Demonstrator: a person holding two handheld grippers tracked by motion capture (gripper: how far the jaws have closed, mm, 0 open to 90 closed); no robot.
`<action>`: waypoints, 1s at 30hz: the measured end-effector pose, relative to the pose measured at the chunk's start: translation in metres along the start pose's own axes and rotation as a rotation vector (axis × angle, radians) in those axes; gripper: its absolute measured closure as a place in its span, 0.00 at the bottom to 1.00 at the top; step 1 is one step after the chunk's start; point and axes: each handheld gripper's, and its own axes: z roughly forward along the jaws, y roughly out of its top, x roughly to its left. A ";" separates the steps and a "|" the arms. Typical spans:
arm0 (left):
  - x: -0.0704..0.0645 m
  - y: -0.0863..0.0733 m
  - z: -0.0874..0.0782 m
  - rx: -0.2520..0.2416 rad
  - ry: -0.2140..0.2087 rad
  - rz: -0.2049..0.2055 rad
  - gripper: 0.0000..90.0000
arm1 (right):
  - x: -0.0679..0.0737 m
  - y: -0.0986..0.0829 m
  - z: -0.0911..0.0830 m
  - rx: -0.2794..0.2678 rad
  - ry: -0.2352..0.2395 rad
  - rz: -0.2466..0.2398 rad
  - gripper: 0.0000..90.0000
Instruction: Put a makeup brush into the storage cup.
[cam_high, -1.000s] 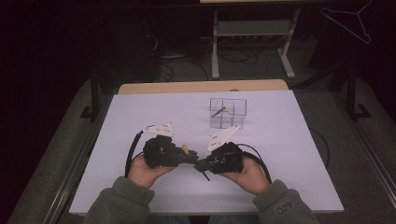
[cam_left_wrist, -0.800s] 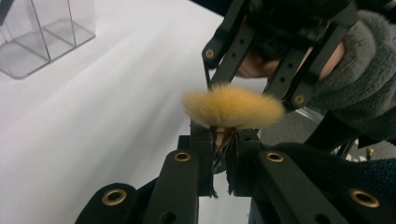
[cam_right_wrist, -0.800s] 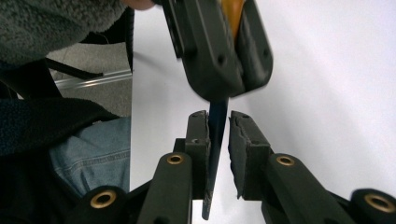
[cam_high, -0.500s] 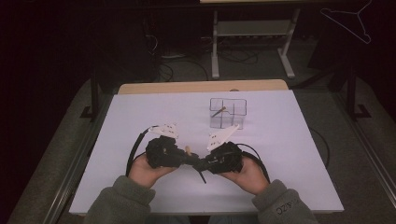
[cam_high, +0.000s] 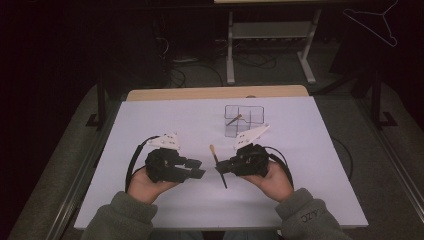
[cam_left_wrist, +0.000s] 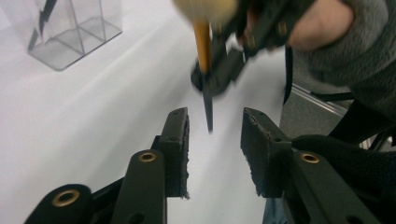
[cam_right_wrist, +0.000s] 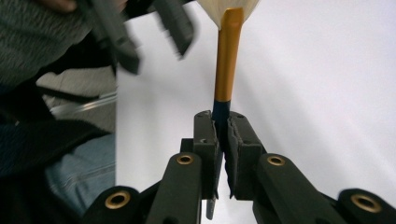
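A makeup brush (cam_high: 215, 156) with a cream bristle head, gold ferrule and dark handle is held over the white table (cam_high: 310, 165). My right gripper (cam_high: 223, 167) is shut on its dark handle (cam_right_wrist: 221, 109), and the gold ferrule (cam_right_wrist: 227, 60) rises above the jaws. My left gripper (cam_high: 197, 168) is open just left of the brush, with nothing in it. In the left gripper view the handle's tip (cam_left_wrist: 208, 116) hangs just beyond the open left gripper (cam_left_wrist: 215, 126), apart from both pads.
A clear compartment organizer (cam_high: 243, 119) stands at the back middle of the table with another brush (cam_high: 233, 120) leaning in it; the organizer (cam_left_wrist: 74, 32) sits far left in the left gripper view. The table's front edge is close to the forearms.
The two grippers were together at the brush. The left gripper has since opened and drawn back to the left, leaving the brush in the right gripper.
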 end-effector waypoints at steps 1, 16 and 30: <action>0.000 -0.001 -0.001 0.000 0.005 0.003 0.67 | -0.003 0.001 -0.003 -0.008 -0.010 0.009 0.92; 0.008 -0.028 -0.014 -0.004 0.068 -0.004 0.66 | -0.040 0.038 -0.038 -0.097 -0.119 0.060 0.92; 0.013 -0.041 -0.016 0.001 0.103 -0.034 0.62 | -0.064 0.076 -0.043 -0.103 -0.173 0.066 0.92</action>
